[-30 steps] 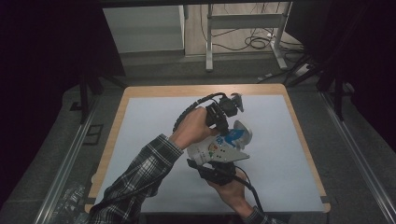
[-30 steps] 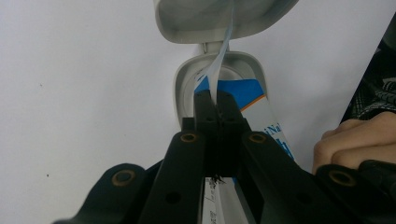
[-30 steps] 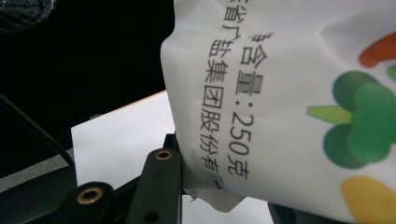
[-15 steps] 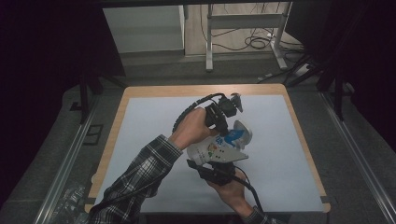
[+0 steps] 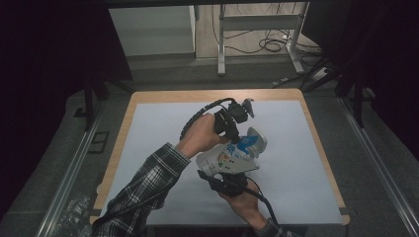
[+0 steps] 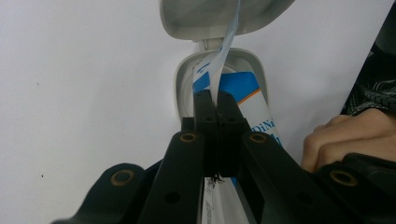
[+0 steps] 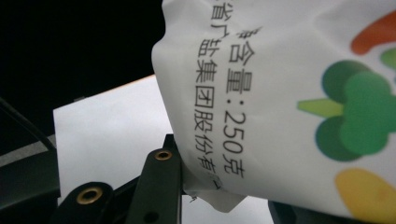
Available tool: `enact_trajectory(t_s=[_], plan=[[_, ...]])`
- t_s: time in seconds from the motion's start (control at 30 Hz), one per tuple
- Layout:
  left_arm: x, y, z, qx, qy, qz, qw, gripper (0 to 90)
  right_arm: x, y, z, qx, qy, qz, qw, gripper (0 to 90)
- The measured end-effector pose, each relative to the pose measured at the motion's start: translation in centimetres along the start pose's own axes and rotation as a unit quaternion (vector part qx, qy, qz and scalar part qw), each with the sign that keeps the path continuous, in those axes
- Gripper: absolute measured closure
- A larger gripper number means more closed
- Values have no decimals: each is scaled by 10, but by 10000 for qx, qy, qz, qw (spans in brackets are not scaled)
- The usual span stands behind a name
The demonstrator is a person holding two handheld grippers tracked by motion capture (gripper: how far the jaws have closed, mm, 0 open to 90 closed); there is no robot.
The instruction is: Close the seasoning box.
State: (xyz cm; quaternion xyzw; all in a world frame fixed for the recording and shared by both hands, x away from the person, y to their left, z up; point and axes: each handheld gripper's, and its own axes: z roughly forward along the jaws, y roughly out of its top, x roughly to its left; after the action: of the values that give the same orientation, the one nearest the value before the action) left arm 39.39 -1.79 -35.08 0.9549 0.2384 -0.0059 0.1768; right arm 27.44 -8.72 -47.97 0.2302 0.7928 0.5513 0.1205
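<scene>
Salt pouch (image 5: 231,159), white with a flip-cap spout, mid-tabletop (image 5: 148,128): right claw (image 5: 225,178) grips its near end to steady it while left claw (image 5: 236,129), pinched shut on the seal strip (image 6: 223,60), peels; left gripper view alone reveals the strip under the open cap (image 6: 224,16).

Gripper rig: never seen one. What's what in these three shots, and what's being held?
There is no robot: a person holds a two-fingered tool in each hand. The high view looks down on a wooden table with a white sheet on it. The other two cameras ride on the tools, looking along their black fingers. The right gripper is shut on the bottom of a white printed pouch, holding it up. The left gripper is shut on a thin white-and-blue strip at the pouch's top, beside its open grey flip lid.
</scene>
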Motion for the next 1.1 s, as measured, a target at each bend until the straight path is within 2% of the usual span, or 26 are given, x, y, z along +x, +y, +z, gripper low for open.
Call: enact_trajectory(t_s=[0.37, 0.67, 0.97, 1.1], plan=[[4, -8, -2, -241, -103, -22, 9997, 898, 0, -6, 5, 212, -279, -227, 9991, 711], [8, -18, -4, -411, -229, -33, 9989, 898, 2, -10, 8, 307, -369, -353, 9982, 710], [13, -36, -9, -714, -424, -126, 9965, 898, 4, -16, 13, 494, -431, -475, 9967, 705], [15, -43, -10, -895, -521, -151, 9945, 896, 5, -18, 15, 535, -522, -588, 9955, 702]])
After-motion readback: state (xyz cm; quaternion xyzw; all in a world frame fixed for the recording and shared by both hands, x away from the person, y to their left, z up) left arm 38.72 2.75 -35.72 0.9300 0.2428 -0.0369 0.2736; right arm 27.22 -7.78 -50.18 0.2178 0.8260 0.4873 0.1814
